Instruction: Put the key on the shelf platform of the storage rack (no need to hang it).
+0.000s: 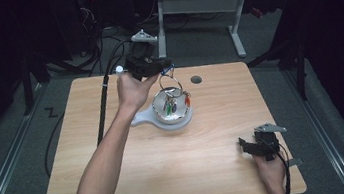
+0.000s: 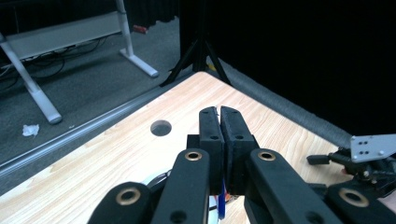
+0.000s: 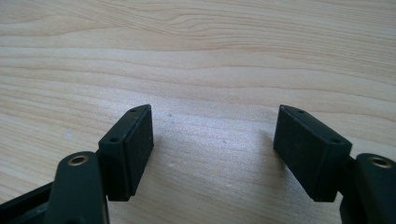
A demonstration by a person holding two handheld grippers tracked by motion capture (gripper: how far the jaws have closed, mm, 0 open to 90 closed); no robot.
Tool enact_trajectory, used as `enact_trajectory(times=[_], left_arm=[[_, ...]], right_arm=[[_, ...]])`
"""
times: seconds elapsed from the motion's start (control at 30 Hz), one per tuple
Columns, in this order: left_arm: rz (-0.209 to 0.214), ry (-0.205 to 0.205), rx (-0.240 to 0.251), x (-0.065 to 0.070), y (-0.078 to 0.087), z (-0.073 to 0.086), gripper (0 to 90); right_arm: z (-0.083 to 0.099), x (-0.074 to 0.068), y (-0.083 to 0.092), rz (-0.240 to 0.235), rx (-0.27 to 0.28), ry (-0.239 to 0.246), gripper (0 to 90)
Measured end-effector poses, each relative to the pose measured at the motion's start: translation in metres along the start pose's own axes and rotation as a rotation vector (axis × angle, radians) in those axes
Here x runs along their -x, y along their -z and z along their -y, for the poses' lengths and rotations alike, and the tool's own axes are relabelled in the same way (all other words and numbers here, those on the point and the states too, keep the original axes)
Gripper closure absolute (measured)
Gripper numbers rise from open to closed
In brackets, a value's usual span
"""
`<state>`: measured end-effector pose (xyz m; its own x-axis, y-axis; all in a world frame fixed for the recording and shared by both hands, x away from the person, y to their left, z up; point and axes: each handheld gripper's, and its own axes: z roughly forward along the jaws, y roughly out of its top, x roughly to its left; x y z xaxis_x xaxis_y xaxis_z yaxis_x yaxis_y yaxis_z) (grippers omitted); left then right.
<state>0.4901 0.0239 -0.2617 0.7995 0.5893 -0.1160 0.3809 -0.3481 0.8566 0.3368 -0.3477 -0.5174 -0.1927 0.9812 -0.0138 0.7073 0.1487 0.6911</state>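
**benchnoob:** Looking at the high view first: the left gripper (image 1: 169,70) is up over the far half of the wooden table (image 1: 121,184), and a metal ring (image 1: 170,82) with keys or small tags hangs from its tip. Green and orange bits dangle right at a clear glass bowl (image 1: 171,106), which sits on a white flat base with a handle (image 1: 141,117) near the table's middle. Whether the dangling bits are inside the bowl or just above it, I honestly can't tell. The right gripper (image 1: 245,144) is parked low at the near right corner, well apart from the bowl.

**servo_sam:** And the left gripper view?

**benchnoob:** The left gripper (image 2: 219,122) has its two pads pressed together, basically no gap. A sliver of something blue (image 2: 221,203) pokes out below the pads, low in the frame, so it's pinching that thing. I can't make out the ring itself from here. Beyond the tips there's a round hole (image 2: 161,127) in the tabletop, and the other gripper shows at the far right edge.

**servo_sam:** Right gripper view?

**benchnoob:** The right gripper (image 3: 212,140) has its jaws spread wide with bare wood grain between them. It's holding nothing and sits close over the table surface.
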Motion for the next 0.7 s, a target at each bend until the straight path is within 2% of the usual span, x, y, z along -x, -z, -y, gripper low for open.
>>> enact_trajectory(times=[0.27, 0.37, 0.7], left_arm=[[-0.023, -0.009, -0.031, -0.001, -0.01, 0.01, 88.7], [-0.03, 0.002, -0.038, -0.004, -0.012, 0.014, 88.7], [-0.045, 0.029, -0.026, -0.011, -0.011, 0.017, 88.7]], right_arm=[[0.0, 0.0, 0.0, -0.001, -0.001, -0.001, 28.9], [0.0, 0.0, 0.0, -0.001, -0.001, -0.001, 29.0], [0.0, 0.0, 0.0, -0.001, -0.001, -0.001, 28.9]])
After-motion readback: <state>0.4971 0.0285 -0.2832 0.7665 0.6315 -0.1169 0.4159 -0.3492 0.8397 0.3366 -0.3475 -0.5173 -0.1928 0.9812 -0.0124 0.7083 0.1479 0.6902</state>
